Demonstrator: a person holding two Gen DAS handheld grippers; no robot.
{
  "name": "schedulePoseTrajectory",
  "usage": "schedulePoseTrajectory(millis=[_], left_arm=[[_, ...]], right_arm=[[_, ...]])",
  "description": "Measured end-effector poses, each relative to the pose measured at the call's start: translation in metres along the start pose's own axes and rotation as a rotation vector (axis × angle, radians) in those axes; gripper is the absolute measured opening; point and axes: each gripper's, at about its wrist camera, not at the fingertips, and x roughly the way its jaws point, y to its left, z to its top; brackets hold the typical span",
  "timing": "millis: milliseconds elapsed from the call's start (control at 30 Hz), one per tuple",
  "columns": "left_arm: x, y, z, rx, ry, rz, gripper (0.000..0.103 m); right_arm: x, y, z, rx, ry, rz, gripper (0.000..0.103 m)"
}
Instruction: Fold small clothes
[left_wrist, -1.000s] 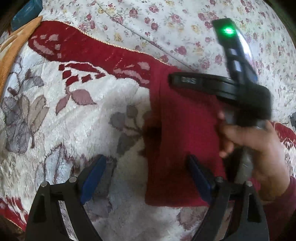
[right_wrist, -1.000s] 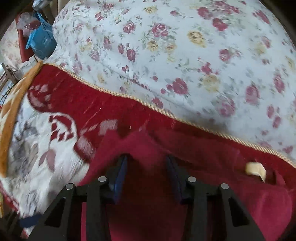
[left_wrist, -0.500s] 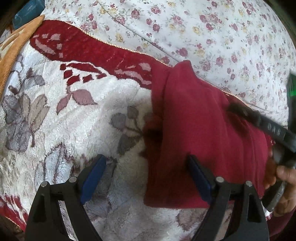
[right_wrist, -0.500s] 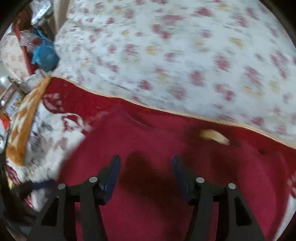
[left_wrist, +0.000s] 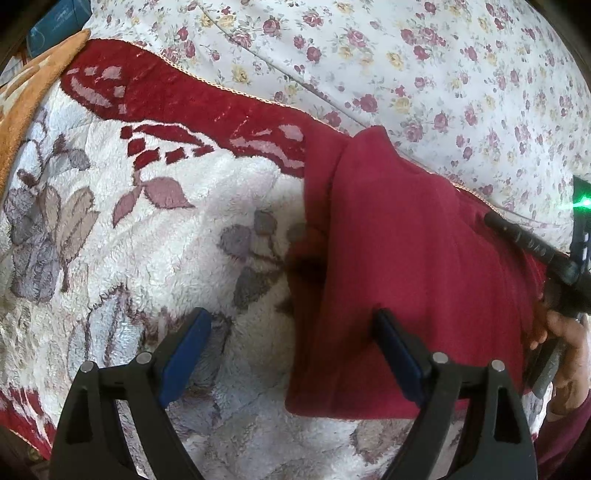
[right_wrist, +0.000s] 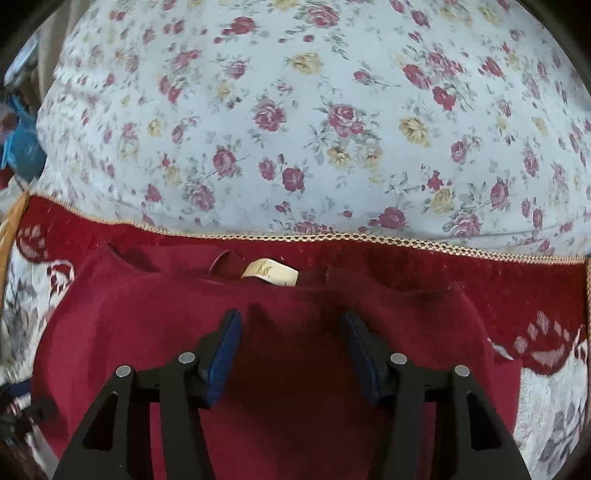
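Red top lies partly folded on blanket, tag at far edge. Soft, limp, light; pinch at hem corners. Left claw wide, empty; right claw wide, empty.

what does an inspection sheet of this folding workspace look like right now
surface: plush white and red floral blanket, with a flowered white sheet beyond it
job's things: dark red knit garment lying on the blanket, cream neck label showing
clutter: blue item at the far left edge, blurred
grippers: left gripper open, straddling the garment's edge; right gripper open above the garment
cables: nothing seen
surroundings: orange blanket border
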Motion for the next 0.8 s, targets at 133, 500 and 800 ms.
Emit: schedulePoseTrajectory(millis=[133, 500, 800], left_arm=[[0.000, 0.000, 0.000, -0.004, 0.001, -0.003, 0.089], [-0.005, 0.000, -0.002, -0.012, 0.006, -0.015, 0.089], [-0.009, -0.002, -0.003, -0.028, -0.004, -0.016, 0.089]], right_arm=[[0.019, -0.007, 0.002, 0.033, 0.043, -0.014, 0.062], [-0.027, -0.069, -0.023, 0.171, 0.022, -0.173, 0.077], [-0.056, -0.025, -0.004, 0.134, -0.045, -0.060, 0.080]])
